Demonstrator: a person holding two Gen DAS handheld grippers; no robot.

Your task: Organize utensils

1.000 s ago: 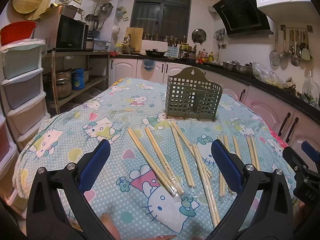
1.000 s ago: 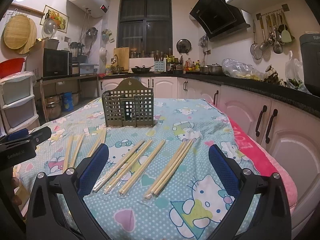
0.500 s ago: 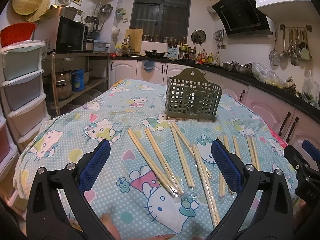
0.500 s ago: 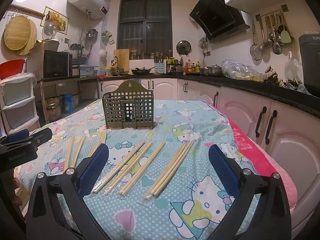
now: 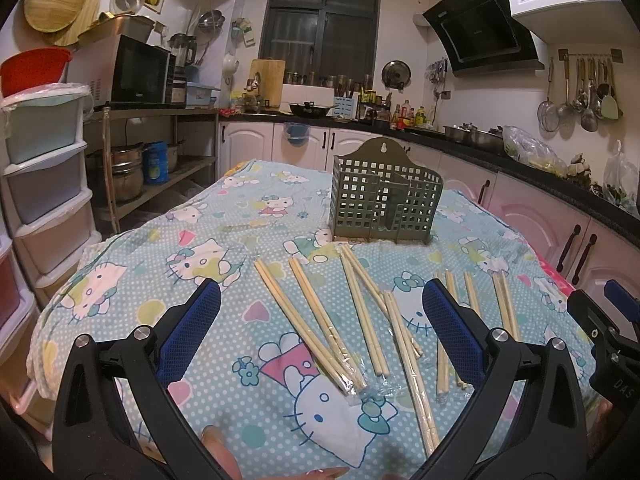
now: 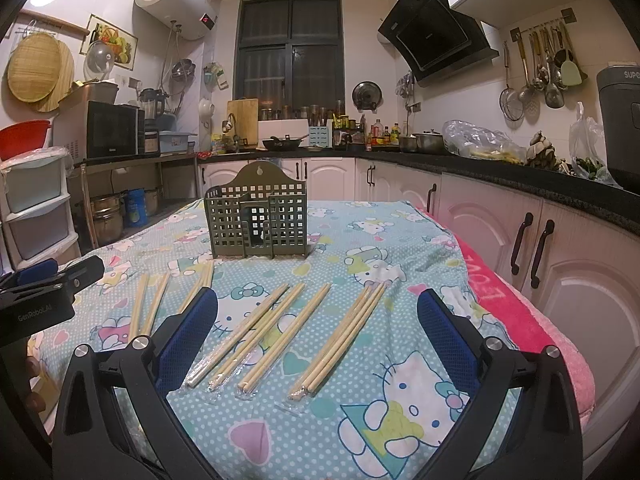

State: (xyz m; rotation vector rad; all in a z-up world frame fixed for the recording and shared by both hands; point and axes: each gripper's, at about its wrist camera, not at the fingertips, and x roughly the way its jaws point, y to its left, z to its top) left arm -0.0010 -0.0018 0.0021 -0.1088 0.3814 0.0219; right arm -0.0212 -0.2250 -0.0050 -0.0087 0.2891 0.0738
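Note:
Several pairs of wooden chopsticks in clear wrappers (image 5: 316,316) (image 6: 256,332) lie side by side on a table with a Hello Kitty cloth (image 5: 168,264) (image 6: 404,248). A green slotted utensil holder (image 5: 385,194) (image 6: 258,218) stands upright behind them, with nothing showing above its rim. My left gripper (image 5: 320,300) is open and empty, held above the near ends of the chopsticks. My right gripper (image 6: 318,308) is open and empty, held above the right-hand pairs. Each gripper shows at the edge of the other's view.
Stacked plastic drawers (image 5: 44,184) stand left of the table. Kitchen cabinets (image 6: 568,272) and a black counter run along the right. A pink towel (image 6: 500,292) hangs over the table's right edge. A shelf with a microwave (image 5: 140,70) stands at the back left.
Both grippers have shifted very slightly, so the views sit a touch closer and higher. Nothing on the table has moved.

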